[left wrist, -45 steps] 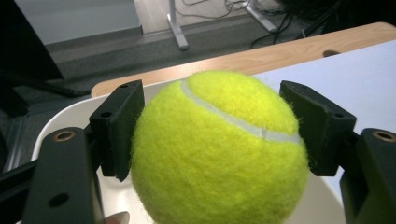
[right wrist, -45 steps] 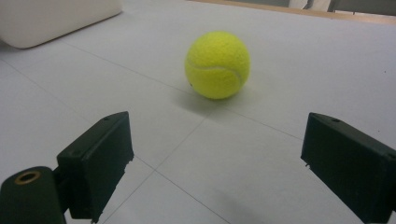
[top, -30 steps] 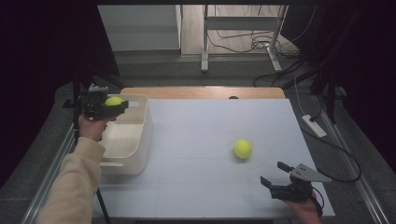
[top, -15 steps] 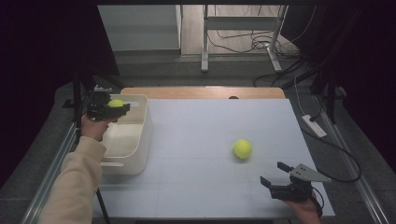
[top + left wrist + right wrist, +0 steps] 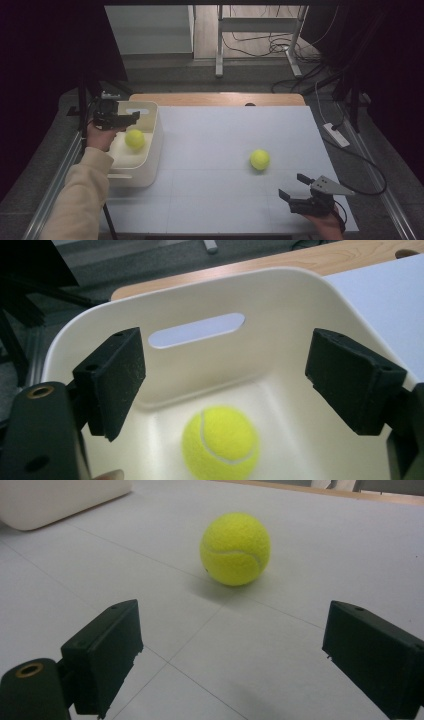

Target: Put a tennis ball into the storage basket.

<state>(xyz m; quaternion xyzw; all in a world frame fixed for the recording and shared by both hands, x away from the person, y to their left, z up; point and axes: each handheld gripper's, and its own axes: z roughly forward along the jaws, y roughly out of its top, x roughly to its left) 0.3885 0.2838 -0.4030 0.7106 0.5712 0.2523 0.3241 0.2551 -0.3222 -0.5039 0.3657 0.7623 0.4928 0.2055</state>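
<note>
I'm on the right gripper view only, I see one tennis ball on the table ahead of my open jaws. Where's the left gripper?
Observer: The left gripper is above the white bin at the table's left side, jaws open and just widened, nothing between them.
Operator: Anything in that bin?
Observer: Yes, a second tennis ball lies inside it, below the jaws.
Operator: Does the bin have a handle?
Observer: Its far wall has a slot handle.

Bare table lay open before my right gripper; only the ball stood ahead.
</note>
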